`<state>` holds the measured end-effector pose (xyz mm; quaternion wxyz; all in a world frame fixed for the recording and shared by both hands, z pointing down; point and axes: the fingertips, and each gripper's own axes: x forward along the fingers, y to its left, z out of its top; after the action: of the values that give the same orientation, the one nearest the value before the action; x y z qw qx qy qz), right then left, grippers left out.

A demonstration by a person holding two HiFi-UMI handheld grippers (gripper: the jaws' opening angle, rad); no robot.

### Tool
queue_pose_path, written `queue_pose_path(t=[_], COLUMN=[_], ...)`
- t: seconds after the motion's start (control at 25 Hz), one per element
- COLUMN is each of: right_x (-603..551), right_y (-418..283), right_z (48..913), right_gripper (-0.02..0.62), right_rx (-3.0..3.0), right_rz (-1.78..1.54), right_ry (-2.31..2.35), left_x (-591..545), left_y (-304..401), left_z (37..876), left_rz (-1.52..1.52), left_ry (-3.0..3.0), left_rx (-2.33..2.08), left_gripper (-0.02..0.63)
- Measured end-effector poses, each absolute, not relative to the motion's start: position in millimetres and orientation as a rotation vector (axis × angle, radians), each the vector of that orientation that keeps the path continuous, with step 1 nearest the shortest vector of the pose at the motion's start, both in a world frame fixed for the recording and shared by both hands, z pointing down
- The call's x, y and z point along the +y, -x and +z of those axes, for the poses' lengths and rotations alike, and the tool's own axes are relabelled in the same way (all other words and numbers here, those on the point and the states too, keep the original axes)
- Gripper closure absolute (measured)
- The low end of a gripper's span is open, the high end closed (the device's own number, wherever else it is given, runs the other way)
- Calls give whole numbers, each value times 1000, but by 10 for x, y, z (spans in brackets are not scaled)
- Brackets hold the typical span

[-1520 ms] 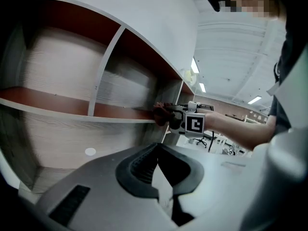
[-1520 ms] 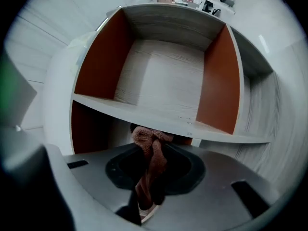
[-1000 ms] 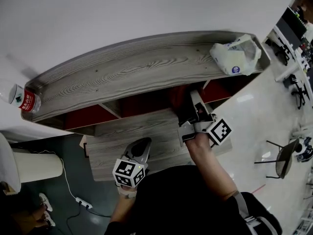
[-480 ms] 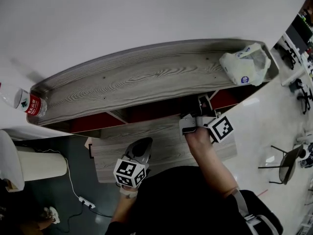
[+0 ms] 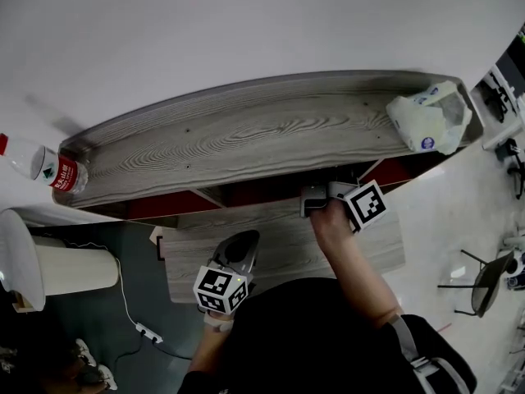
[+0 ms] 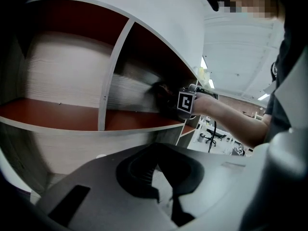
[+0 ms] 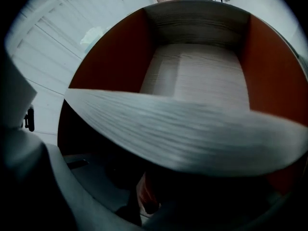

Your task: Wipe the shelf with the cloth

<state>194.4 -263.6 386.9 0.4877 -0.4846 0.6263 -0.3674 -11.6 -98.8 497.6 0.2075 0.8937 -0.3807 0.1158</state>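
The shelf unit has a grey wood-grain top board (image 5: 246,138) and red-lined compartments below. My right gripper (image 5: 325,195) reaches into a compartment under that board, so its jaws are hidden in the head view. The left gripper view shows it (image 6: 179,100) from the side, shut on a dark, blurred cloth (image 6: 161,93) against the compartment's back. In the right gripper view, a red-walled compartment (image 7: 120,57) opens ahead and a blurred grey board edge (image 7: 183,129) crosses the frame. My left gripper (image 5: 240,243) hangs low over the lower board (image 5: 279,245), jaws together (image 6: 162,186), holding nothing.
A water bottle with a red label (image 5: 49,169) lies at the top board's left end. A white plastic bag (image 5: 426,121) sits at its right end. A white cylinder (image 5: 74,269) and a power strip (image 5: 148,332) stand on the floor at left. Chairs are at far right.
My right gripper has pushed deeper under the top board, and the cloth and jaws have gone out of the head view. My left gripper has barely moved.
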Motion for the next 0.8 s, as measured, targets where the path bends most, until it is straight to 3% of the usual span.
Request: queue_pose_path(t=[0.44, 0.8], right_x=[-2636, -2720], right_y=[-1826, -1260], right_z=[3758, 3434], right_gripper=[528, 531], right_rx=[1474, 1571], right_rz=[-883, -851], right_ry=[1025, 846], left_x=[-899, -731], left_y=[143, 473], left_z=[4991, 5009], left_rz=[324, 300], left_ry=[-2476, -2404], left_rx=[-1077, -1196], left_gripper=[600, 600])
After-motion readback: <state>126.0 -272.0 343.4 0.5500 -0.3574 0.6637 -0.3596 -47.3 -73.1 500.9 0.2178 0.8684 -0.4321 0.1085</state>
